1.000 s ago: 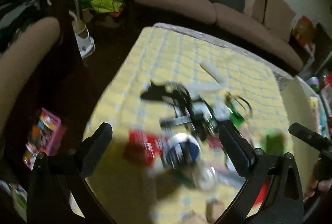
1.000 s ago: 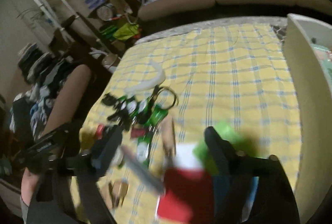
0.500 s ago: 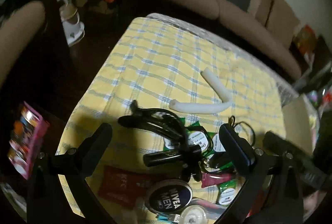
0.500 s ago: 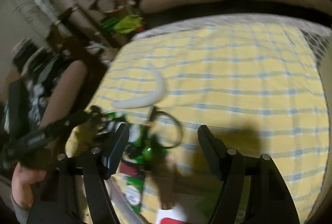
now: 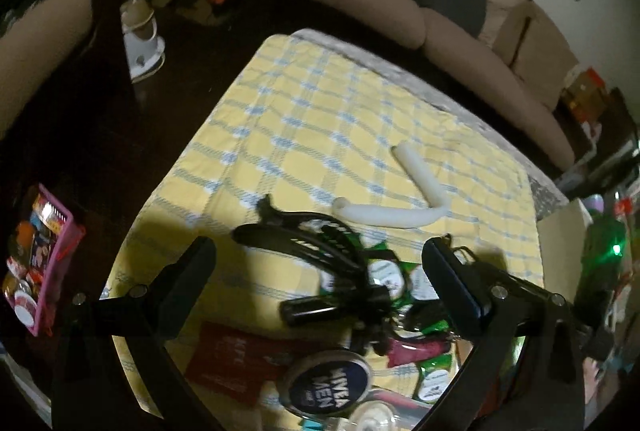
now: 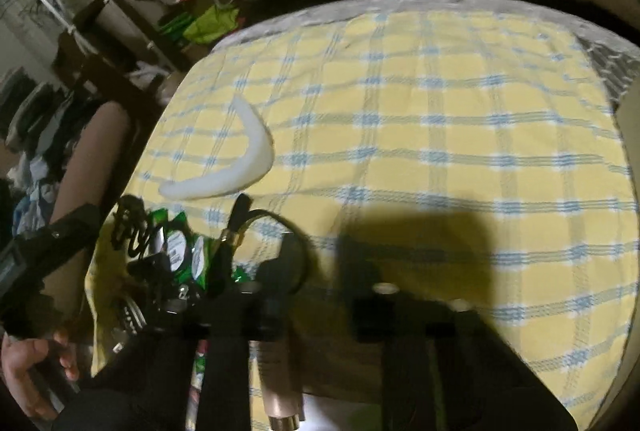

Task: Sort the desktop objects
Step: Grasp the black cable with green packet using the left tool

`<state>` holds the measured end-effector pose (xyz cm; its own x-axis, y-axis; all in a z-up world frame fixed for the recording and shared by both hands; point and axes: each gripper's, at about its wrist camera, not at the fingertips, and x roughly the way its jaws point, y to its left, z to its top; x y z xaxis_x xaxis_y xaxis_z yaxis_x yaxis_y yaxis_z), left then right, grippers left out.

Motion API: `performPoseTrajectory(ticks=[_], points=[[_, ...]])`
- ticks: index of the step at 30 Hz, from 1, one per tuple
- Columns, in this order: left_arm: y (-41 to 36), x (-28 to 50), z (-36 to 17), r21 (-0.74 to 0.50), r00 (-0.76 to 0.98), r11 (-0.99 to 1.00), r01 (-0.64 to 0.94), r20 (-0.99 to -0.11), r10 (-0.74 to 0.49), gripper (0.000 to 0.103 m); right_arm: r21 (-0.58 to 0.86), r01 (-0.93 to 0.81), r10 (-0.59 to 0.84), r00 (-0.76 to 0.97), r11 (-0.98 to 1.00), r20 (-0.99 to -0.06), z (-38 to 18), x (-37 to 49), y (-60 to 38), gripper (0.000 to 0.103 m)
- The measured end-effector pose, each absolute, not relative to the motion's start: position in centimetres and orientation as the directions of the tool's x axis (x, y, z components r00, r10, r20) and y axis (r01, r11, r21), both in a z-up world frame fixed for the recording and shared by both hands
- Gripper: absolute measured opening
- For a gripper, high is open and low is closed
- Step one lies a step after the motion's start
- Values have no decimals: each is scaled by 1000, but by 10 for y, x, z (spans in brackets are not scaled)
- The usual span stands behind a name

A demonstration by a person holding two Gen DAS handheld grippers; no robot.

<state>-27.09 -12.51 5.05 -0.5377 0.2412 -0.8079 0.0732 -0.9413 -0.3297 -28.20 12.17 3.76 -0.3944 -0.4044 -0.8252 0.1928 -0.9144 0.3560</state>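
Observation:
A heap of small objects lies on the yellow checked cloth (image 5: pixel 320 119). In the left wrist view it holds a black hair clip (image 5: pixel 304 235), green sachets (image 5: pixel 384 271), a black tube (image 5: pixel 320 309), a red KFC packet (image 5: pixel 236 363) and a Nivea Men tin (image 5: pixel 328 387). A bent white tube (image 5: pixel 400 207) lies beyond the heap. My left gripper (image 5: pixel 320 271) is open and empty over the heap. My right gripper (image 6: pixel 320 263) is open and empty, low over the cloth beside the green sachets (image 6: pixel 180 247) and a black cord loop (image 6: pixel 276 231). The white tube (image 6: pixel 236 167) lies ahead of it on the left.
A beige sofa (image 5: pixel 400 19) stands beyond the table. A pink basket (image 5: pixel 36 263) sits on the dark floor at the left. A white bin edge (image 5: pixel 560 239) is at the right. A tan cylinder (image 6: pixel 276 383) lies under the right gripper.
Both grippers have moved forward over the table. The red and green items once in front of the right gripper are out of its view. The left view has steadied over the heap.

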Motion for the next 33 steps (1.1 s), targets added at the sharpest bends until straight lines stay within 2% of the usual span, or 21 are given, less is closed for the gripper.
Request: performPoseTrajectory(ticks=[2, 5, 9, 15, 19, 22, 27, 28, 29, 31, 33], points=[[-112, -267, 59, -342, -546, -940, 15, -790, 279, 103, 326, 222, -393, -435, -919, -810, 49, -278, 120, 6], [-86, -262, 68, -352, -535, -929, -109, -767, 354, 103, 286, 262, -384, -502, -922, -775, 74, -268, 124, 5], [-43, -257, 65, -335, -449, -900, -280, -783, 431, 103, 261, 283, -378, -543, -923, -750, 106, -260, 136, 5], [8, -248, 40, -173, -394, -897, -406, -853, 343, 102, 253, 309, -390, -557, -917, -733, 141, -241, 159, 5], [21, -249, 24, -134, -382, -909, -394, -876, 294, 93, 262, 339, -414, -538, -904, -734, 146, -224, 170, 5], [25, -252, 13, -105, -373, -916, -388, -891, 260, 69, 289, 346, -438, -515, -893, -736, 144, -212, 180, 5], [26, -250, 9, -110, -389, -919, -380, -882, 266, 71, 324, 344, -463, -493, -881, -737, 138, -199, 192, 5], [25, -251, 8, -99, -403, -922, -375, -878, 258, 78, 328, 342, -464, -485, -881, -741, 136, -197, 194, 5], [26, -254, 4, -82, -422, -929, -362, -874, 242, 92, 331, 339, -465, -482, -881, -743, 135, -196, 195, 5], [25, -259, -4, -105, -420, -928, -357, -870, 260, 95, 344, 331, -471, -477, -878, -742, 133, -192, 199, 5], [20, -262, -4, -134, -406, -933, -333, -873, 270, 92, 347, 332, -474, -477, -877, -740, 134, -187, 202, 5]])
